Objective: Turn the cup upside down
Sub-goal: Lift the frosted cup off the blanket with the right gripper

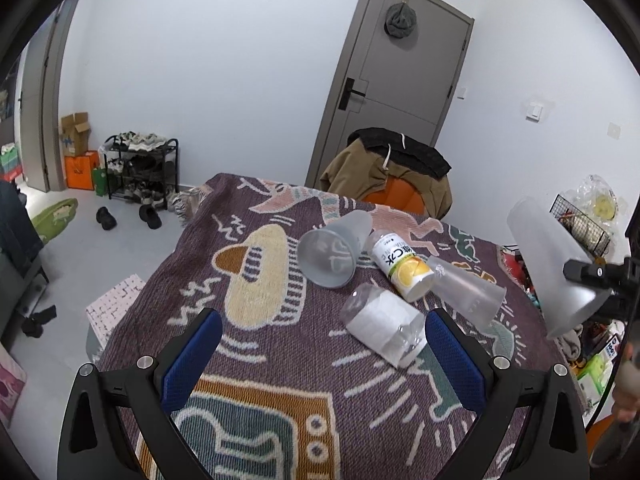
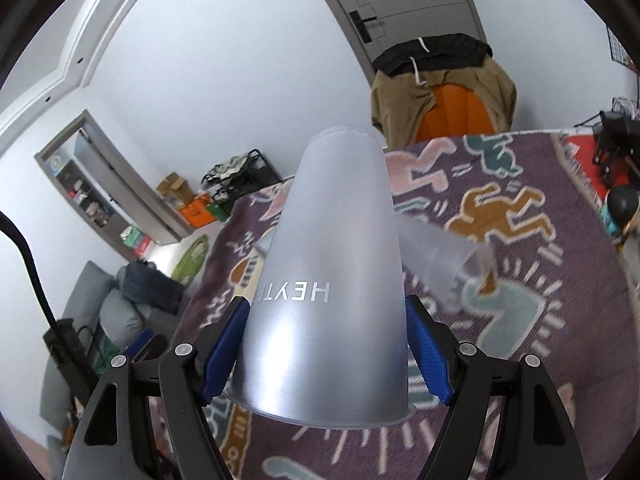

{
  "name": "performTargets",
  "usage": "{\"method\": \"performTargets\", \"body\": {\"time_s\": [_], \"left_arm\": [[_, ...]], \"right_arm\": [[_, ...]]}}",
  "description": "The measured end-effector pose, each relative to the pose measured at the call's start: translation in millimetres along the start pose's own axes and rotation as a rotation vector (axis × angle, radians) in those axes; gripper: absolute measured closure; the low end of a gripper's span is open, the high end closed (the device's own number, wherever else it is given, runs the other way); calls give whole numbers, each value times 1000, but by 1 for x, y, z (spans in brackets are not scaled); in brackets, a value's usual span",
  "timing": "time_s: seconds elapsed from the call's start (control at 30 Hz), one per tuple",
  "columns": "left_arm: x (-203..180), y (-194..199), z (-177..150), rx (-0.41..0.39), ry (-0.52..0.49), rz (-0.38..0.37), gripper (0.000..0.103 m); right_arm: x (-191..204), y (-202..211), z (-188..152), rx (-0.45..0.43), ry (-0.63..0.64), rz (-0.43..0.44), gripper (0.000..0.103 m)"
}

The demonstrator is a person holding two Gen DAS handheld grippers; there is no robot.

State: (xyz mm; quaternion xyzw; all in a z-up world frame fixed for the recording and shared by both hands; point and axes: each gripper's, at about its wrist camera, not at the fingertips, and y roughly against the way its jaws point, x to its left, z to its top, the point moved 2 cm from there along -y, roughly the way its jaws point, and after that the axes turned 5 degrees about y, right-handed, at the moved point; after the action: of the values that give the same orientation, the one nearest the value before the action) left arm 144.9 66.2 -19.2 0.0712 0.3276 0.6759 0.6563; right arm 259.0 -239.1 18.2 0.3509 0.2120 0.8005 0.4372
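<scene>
My right gripper (image 2: 326, 320) is shut on a frosted plastic cup (image 2: 332, 264) and holds it in the air above the patterned tablecloth (image 2: 520, 280). The cup's rim points toward the camera and its base points away; its lettering reads upside down. The same cup (image 1: 556, 264) shows at the right edge of the left wrist view, tilted, rim low. My left gripper (image 1: 324, 324) is open and empty above the tablecloth (image 1: 256, 360).
On the table lie a frosted cup (image 1: 332, 252), a clear cup (image 1: 468, 288), a lemon-label bottle (image 1: 404, 264) and a clear bottle with a white label (image 1: 384, 324). A chair with a jacket (image 1: 388, 172) stands behind the table. A wire rack (image 1: 580, 224) is at the right.
</scene>
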Motion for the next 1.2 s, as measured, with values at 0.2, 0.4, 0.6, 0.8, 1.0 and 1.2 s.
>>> {"method": "performTargets", "body": {"time_s": [0.2,0.4,0.6,0.8,1.0,1.2], "left_arm": [[11,13,-17,-15,11,20,1],[17,18,-34,-7,0,29,1],[23,14,-51,38,6,24,1],[29,11,-67,77,14,21,1],[39,4,-75,113,23,29,1],[42,0,-73,130,27,30,1]], "right_arm": [[11,-3,-31,19,-7,20,26],[17,-14,-62,46,8,-13,26],[20,-29,-88,91,-10,-2,26],[21,-43,-116,150,-59,38,25],[26,-58,-139,208,-93,88,25],[19,-74,-151,257,-141,133,23]]}}
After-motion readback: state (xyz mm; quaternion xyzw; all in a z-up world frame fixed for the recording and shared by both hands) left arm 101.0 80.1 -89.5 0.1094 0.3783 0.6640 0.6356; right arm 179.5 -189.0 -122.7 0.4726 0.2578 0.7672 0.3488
